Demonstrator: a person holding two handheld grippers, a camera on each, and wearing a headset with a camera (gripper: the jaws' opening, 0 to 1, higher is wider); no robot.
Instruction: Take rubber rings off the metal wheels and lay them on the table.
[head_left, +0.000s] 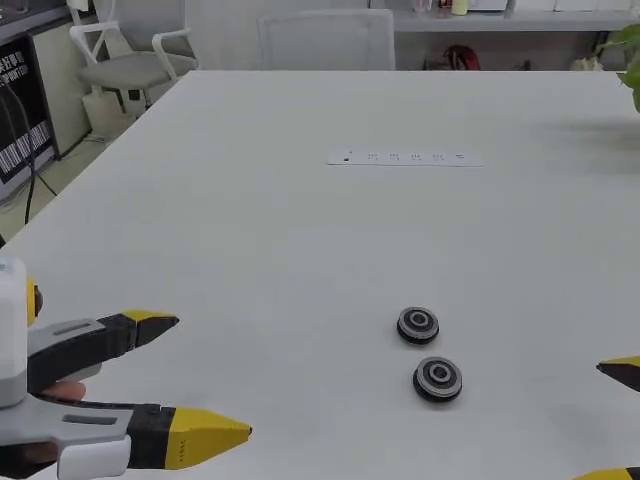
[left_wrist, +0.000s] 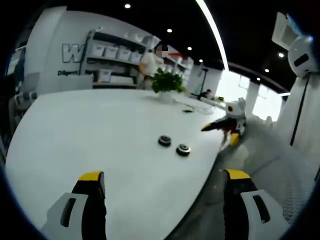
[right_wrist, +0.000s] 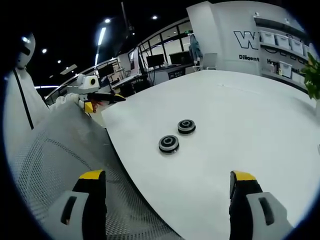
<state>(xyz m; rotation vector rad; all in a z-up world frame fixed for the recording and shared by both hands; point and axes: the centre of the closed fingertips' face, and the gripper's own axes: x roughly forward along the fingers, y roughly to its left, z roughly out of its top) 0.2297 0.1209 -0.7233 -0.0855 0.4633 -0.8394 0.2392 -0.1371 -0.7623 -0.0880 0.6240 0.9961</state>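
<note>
Fingers (head_left: 150, 322) of the left gripper (head_left: 200, 376), black with yellow tips, stand wide apart at the lower left of the head view and hold nothing. The right gripper (head_left: 615, 420) shows its two yellow tips at the right edge, also spread wide and empty. Between the grippers, on the broad white table (head_left: 300, 230), lie two small round metal wheels (head_left: 418, 325), just beside each other but apart, each wearing a dark rubber ring (head_left: 400, 327). A flat white power strip (head_left: 405, 158) lies farther back.

From the left gripper view, its own jaws gape, and both wheels sit well ahead near the table's edge, with the right gripper beyond them and a green potted plant (left_wrist: 167, 82) at the far side.

From the right gripper view, the jaws are equally wide, the wheels lie ahead on the table, and the left gripper hangs past the edge.
</note>
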